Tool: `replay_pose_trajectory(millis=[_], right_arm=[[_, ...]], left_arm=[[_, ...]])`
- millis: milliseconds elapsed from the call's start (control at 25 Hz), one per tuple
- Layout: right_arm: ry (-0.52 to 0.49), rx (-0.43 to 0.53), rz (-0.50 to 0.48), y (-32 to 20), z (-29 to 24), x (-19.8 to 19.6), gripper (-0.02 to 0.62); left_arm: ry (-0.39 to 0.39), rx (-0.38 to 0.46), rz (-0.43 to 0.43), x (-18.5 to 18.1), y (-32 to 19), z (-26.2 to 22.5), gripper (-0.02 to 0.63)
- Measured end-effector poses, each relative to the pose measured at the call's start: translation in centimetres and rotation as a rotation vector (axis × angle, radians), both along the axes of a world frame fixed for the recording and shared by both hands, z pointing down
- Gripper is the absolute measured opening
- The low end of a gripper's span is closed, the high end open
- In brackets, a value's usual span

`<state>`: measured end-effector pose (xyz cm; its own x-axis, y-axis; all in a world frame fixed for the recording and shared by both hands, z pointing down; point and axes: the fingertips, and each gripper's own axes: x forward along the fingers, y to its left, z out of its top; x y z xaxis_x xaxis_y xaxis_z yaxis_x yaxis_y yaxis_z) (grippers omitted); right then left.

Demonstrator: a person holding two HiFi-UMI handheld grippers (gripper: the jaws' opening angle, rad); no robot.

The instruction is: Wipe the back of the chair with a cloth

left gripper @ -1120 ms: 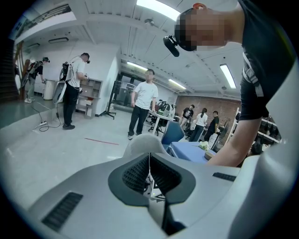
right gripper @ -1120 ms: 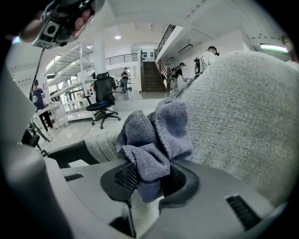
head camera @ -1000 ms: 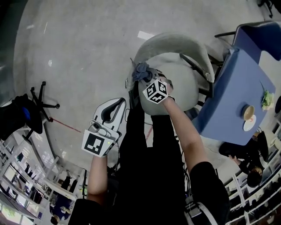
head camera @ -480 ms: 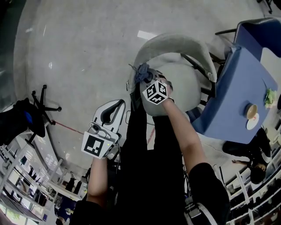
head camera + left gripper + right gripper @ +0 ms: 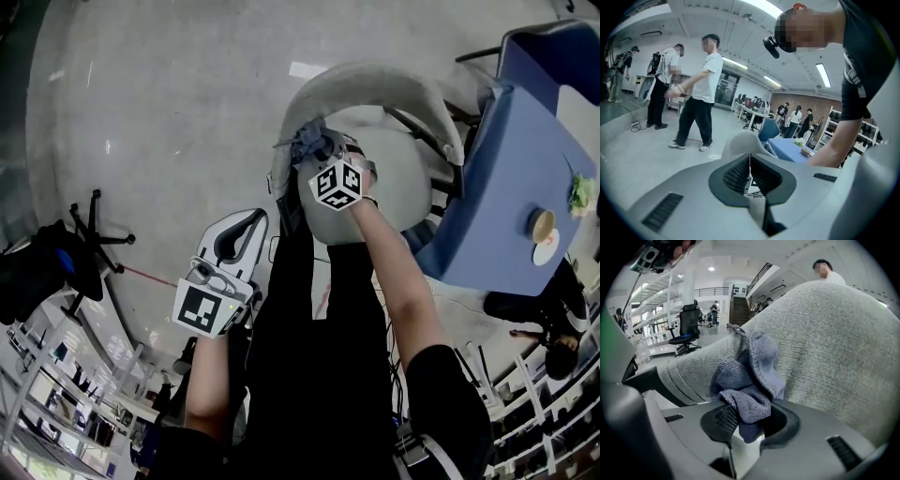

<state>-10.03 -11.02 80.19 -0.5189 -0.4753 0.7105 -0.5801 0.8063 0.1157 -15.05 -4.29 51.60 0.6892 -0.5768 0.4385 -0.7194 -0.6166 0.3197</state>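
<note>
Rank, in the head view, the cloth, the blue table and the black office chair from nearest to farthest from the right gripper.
1. The cloth, clamped in the right gripper.
2. The blue table, to the right.
3. The black office chair, far left across the floor.

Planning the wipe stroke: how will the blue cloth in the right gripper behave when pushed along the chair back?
Probably floppy: the cloth bunches in loose folds in the right gripper. Its nubby weave will likely drag, not slide, on the woven chair back.
</note>
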Motion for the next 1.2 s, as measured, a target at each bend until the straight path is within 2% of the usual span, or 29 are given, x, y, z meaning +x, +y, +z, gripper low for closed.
replay_pose_trajectory(millis=[120, 400, 600, 920, 1200], right_arm=[[0.011, 0.010, 0.039, -1.1, 0.2, 1.1, 0.121], [0.016, 0.016, 0.134, -3.1, 0.3, 4.1, 0.121], [0.032, 0.031, 0.143, -4.0, 0.2, 5.9, 0.121], [-0.010, -0.013, 0.330, -5.5, 0.2, 10.0, 0.121], [0.030, 0.009, 0.364, -6.1, 0.3, 12.7, 0.121]], left_arm=[[-0.019, -0.003, 0.035, -0.1, 0.3, 0.6, 0.027], [-0.019, -0.009, 0.052, 0.7, 0.2, 1.0, 0.026], [-0.017, -0.008, 0.047, 1.3, -0.2, 1.1, 0.026], [-0.019, -0.002, 0.078, 3.0, -0.1, 1.2, 0.026], [-0.002, -0.018, 0.058, 4.1, -0.3, 1.2, 0.026]])
